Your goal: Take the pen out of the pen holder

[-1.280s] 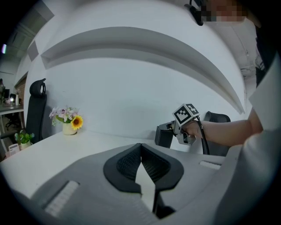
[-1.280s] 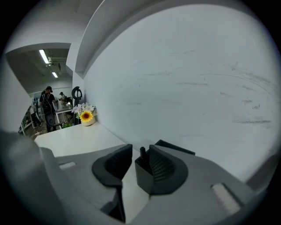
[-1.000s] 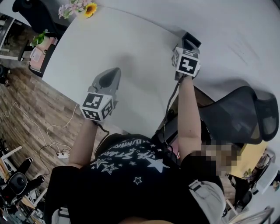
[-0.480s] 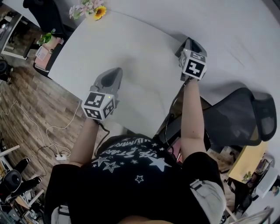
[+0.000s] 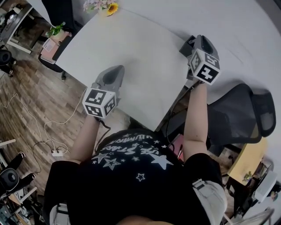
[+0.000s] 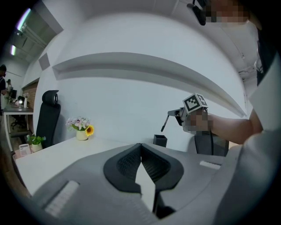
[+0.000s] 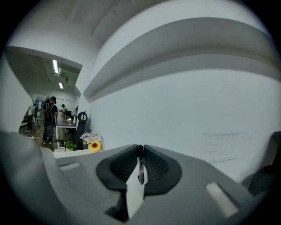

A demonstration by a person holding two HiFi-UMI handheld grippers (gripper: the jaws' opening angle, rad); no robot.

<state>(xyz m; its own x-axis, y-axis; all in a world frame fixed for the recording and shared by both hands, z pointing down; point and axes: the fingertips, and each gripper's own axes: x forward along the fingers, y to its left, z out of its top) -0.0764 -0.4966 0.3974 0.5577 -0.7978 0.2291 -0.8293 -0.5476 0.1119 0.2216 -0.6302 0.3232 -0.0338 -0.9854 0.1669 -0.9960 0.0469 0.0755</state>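
My right gripper is shut on a thin dark pen, which hangs down between the pads. The left gripper view shows that gripper lifted well above the small black pen holder, with the pen dangling clear of it. In the head view the right gripper hovers at the table's right edge and partly covers the holder. My left gripper is raised over the white table with its jaws shut on nothing.
A vase with a sunflower stands at the table's far corner. A black office chair sits right of the table, another chair at the far left. People stand in the distant room. A white wall backs the table.
The right gripper has risen with the pen, lifting it up out of the holder. The left gripper has also come up a little.
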